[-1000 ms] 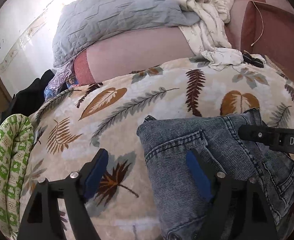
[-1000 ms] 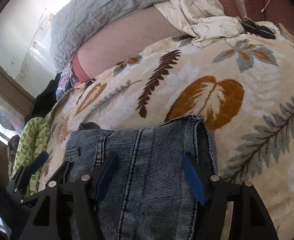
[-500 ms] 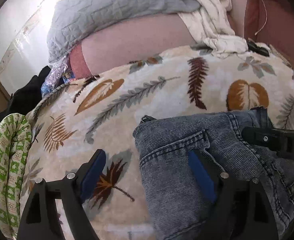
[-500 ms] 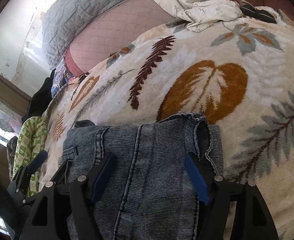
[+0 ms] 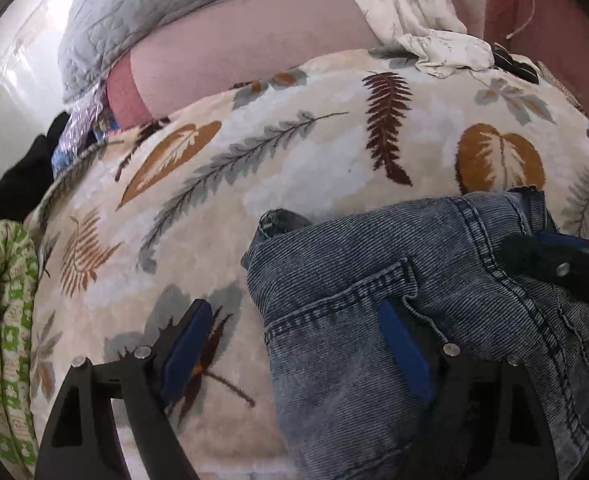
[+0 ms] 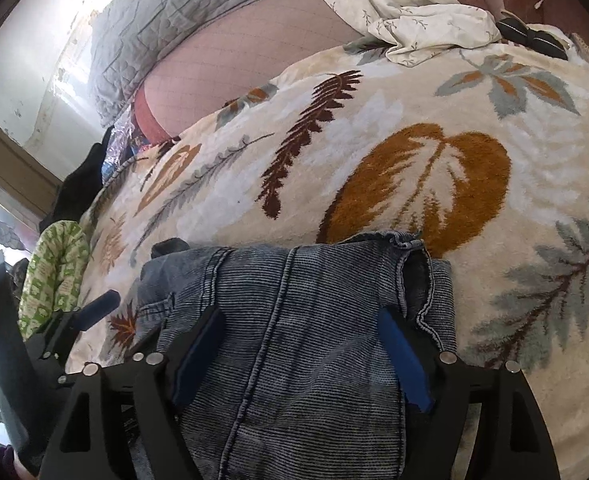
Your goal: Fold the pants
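Since one second ago, I have moved both grippers lower toward the pants [image 5: 394,320], which fill more of each view. The pants lie bundled on the leaf-print blanket [image 5: 294,168]. The left gripper [image 5: 298,344] is wide open, straddling the pants' left edge; the right gripper [image 6: 302,352] is wide open over the denim. Neither holds anything. The lower pants are cut off, so I cannot judge fold progress.

Leaf-print blanket [image 5: 294,168], grey quilted pillow [image 5: 174,4], crumpled white sheet [image 6: 414,12], green-patterned cloth [image 5: 2,320]
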Tool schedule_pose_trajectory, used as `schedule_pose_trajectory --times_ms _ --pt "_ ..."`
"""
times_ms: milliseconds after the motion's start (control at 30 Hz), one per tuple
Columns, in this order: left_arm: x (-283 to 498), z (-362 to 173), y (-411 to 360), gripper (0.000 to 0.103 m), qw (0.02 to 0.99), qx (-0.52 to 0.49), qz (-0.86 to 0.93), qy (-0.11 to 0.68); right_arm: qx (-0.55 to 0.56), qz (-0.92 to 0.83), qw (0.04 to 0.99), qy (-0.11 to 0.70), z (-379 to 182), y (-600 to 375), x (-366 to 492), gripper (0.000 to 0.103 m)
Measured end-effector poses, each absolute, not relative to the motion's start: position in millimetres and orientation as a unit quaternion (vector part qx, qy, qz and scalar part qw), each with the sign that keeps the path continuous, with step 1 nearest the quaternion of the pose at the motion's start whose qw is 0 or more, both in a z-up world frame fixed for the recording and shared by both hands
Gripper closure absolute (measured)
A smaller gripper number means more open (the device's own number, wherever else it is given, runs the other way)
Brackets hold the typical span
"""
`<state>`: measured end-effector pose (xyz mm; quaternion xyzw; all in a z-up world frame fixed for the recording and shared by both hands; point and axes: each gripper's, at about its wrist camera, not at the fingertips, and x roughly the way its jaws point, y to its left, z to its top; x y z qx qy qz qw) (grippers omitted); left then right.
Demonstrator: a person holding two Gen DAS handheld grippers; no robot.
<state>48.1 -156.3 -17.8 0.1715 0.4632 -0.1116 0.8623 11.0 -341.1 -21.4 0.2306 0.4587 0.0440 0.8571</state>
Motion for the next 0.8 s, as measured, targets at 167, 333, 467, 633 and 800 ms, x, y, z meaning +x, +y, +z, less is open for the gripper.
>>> schedule_pose_trajectory --times_ms 167,333,467,633,800 --pt "19.2 7.0 -139.8 0.017 0.880 0.161 -0.097 0.435 0.290 0.051 0.853 0.431 -2.8 -358.9 -11.4 0.020" --pt "-28.0 28.5 -131.4 0.017 0.894 0.173 -0.114 0.397 0.240 0.043 0.881 0.406 26.8 -353.9 -47.4 0.020" --pt "-57.2 27.2 -134.4 0.017 0.889 0.190 -0.138 0.394 0.208 0.047 0.896 0.389 40.5 -344.0 -71.7 0.020" --pt "-62.2 13.5 -135.6 0.017 0.879 0.188 -0.140 0.415 0.252 0.062 0.882 0.394 29.1 -337.7 -94.9 0.020" --pt "-59.7 0.1 -131.3 0.017 0.875 0.167 -0.145 0.430 0.221 0.059 0.885 0.405 18.6 -327.6 -92.2 0.020"
